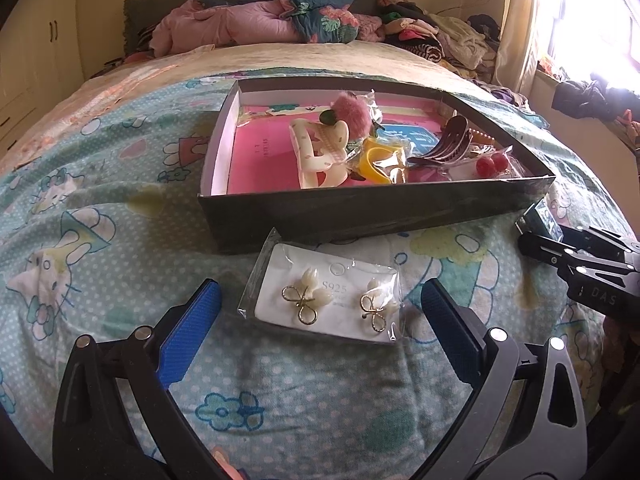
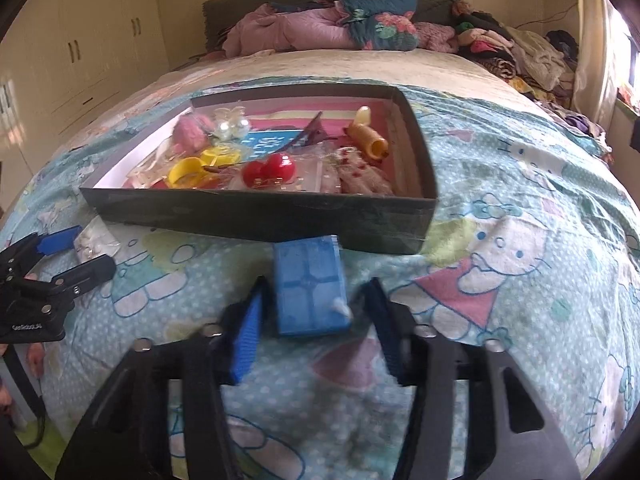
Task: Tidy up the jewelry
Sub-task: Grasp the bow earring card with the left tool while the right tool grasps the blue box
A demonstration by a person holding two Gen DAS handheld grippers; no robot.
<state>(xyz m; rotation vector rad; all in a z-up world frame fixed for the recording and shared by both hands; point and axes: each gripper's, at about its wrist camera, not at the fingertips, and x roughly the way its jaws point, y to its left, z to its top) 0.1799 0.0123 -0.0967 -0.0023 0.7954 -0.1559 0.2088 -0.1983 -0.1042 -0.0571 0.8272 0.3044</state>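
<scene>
- We see the earring card point(image 1: 326, 300), a white card in a clear sleeve carrying two gold-bow earrings, lying flat on the bedspread point(image 1: 100, 240) just in front of the dark box point(image 1: 360, 208).
- Our left gripper point(image 1: 320, 304) stands wide apart around that card, one blue pad on either side; neither pad touches it, so it holds nothing.
- The small blue case point(image 2: 310, 286) lies in front of the box too, near its right front corner (its far end almost meets the box wall).
- Our right gripper point(image 2: 314, 320) brackets the near end of the blue case. Its jaws are fairly narrow, yet a sliver of gap shows on each side and the view is blurred, so we cannot tell whether the pads press on it.
- Inside the box we find a cream hair claw point(image 1: 320, 152), a pink fluffy piece point(image 1: 352, 114), a yellow clip point(image 1: 378, 164), a dark brown claw point(image 1: 444, 144) and a pair of red balls point(image 1: 492, 164) towards its right front corner.
- In the right wrist view, an amber clip point(image 2: 368, 136) lies against the box's right wall.
- Behind the box, at the head of the bed, bedding and clothes point(image 1: 280, 16) are heaped.
</scene>
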